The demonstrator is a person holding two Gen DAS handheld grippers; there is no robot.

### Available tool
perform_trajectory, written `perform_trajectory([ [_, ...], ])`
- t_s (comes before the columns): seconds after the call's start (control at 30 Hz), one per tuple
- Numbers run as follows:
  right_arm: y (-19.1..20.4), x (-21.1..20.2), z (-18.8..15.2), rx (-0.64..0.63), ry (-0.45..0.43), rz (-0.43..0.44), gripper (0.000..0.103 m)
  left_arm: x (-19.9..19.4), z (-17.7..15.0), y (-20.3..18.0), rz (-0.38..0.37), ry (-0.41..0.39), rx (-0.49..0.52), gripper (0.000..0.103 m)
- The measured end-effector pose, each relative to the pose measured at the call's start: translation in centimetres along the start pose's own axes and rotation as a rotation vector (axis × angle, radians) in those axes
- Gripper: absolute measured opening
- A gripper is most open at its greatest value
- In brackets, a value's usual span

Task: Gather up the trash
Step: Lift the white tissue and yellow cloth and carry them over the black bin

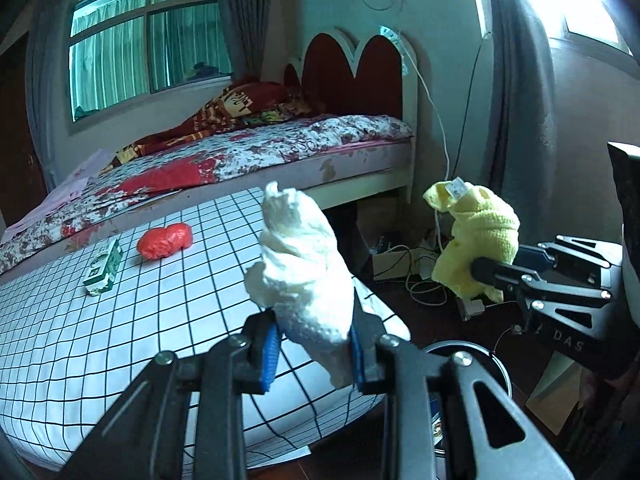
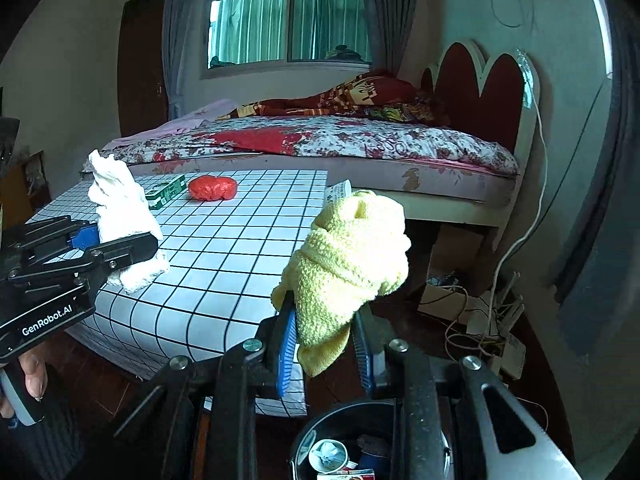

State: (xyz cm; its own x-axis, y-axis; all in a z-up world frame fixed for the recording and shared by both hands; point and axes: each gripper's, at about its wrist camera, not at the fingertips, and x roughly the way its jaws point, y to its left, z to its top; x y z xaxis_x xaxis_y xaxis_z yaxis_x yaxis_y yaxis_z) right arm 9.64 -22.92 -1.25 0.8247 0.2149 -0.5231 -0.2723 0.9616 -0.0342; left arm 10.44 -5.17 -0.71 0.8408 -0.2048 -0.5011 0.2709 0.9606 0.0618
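The jaws of the left gripper (image 1: 314,344) are pinched narrow on a crumpled white tissue wad (image 1: 300,256), which stands up out of them at the centre of the left wrist view. The jaws of the right gripper (image 2: 326,344) are likewise clamped on a bunched yellow cloth (image 2: 352,256) with a small label tucked at its top.

Both loads look to be in the carrying step, off the grid-patterned bench (image 2: 224,248) and toward the dark round bin (image 2: 340,440) at the bottom of the right wrist view, which already holds a cup and some packets. Next, I judge, each gripper needs to come over the bin's mouth and let go; the yellow cloth sits almost above it, the tissue further to the left.

Left on the bench, toward the upper left of both views, are a red crumpled bag (image 1: 165,242) and a green-and-white carton (image 1: 103,268), just beside each other.
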Motion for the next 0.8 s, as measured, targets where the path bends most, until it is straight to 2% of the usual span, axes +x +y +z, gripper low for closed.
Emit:
perform_trajectory([
  [0.37, -5.0, -2.3, -4.0, 0.073, 0.034, -0.079, 0.028, 0.9, -0.7, -5.1, -0.112, 0.023, 0.060, 0.029],
  [0.8, -7.5, -1.8, -8.5, 0.110, 0.131, -0.069, 0.028, 1.5, -3.0, -9.1, -0.193, 0.068, 0.080, 0.029],
])
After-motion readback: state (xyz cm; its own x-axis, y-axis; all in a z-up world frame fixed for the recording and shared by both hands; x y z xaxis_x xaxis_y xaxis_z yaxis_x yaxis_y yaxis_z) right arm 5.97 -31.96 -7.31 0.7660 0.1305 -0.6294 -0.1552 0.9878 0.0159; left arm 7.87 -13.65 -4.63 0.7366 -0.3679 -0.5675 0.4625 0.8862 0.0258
